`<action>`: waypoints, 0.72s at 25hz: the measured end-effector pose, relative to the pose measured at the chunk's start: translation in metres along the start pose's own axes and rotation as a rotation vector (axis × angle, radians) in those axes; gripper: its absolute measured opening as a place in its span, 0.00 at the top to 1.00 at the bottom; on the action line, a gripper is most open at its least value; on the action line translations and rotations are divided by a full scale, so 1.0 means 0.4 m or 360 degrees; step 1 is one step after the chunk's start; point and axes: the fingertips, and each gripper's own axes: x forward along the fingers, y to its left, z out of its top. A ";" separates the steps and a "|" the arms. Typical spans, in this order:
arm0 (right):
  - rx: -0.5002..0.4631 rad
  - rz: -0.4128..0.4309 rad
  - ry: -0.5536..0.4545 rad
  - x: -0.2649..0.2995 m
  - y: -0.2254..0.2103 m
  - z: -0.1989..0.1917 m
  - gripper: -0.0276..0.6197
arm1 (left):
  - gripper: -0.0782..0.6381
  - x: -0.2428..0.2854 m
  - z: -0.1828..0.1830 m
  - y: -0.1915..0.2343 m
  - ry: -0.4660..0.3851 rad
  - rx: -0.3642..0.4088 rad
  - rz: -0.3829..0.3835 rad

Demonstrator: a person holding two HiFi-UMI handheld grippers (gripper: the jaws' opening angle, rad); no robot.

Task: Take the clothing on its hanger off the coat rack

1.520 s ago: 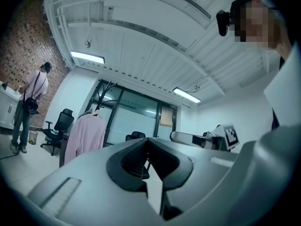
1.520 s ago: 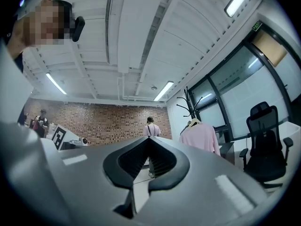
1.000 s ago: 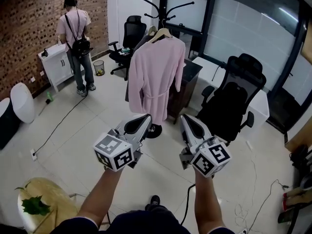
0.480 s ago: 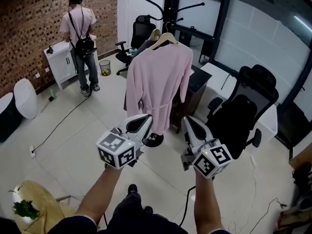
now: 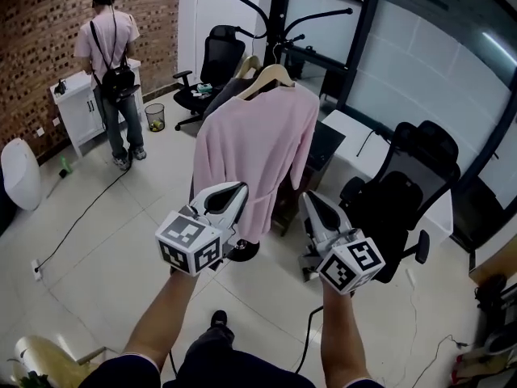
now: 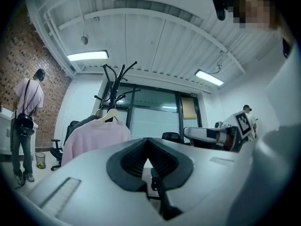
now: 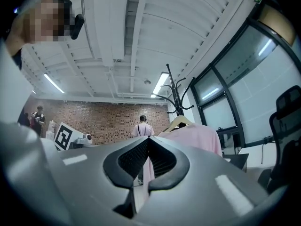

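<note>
A pink robe (image 5: 257, 148) hangs on a wooden hanger (image 5: 266, 75) from a black coat rack (image 5: 275, 6), whose round base (image 5: 242, 251) shows under the hem. A dark garment hangs behind it. My left gripper (image 5: 238, 187) is held in front of the robe's lower part, shut and empty. Just right of the hem, my right gripper (image 5: 308, 196) is also shut with nothing in it. Neither touches the robe. The left gripper view shows the robe (image 6: 94, 135) beyond the shut jaws (image 6: 148, 139). In the right gripper view the robe (image 7: 197, 138) lies behind the shut jaws (image 7: 147, 139).
A person (image 5: 109, 63) in a pink shirt stands at a white cabinet (image 5: 77, 111) by the brick wall. A black office chair (image 5: 404, 184) stands at the right, and another chair (image 5: 212, 63) is behind the rack. A dark desk (image 5: 323, 148) sits beside the rack. A small bin (image 5: 154, 116) stands on the floor.
The view has come closer to the rack, so the robe looks larger and nearer to both grippers. The grippers stay side by side and shut.
</note>
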 end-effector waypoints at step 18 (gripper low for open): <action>0.0019 -0.0126 0.0108 0.345 -0.148 -0.042 0.95 | 0.87 0.262 -0.009 0.394 0.0131 0.0110 0.0081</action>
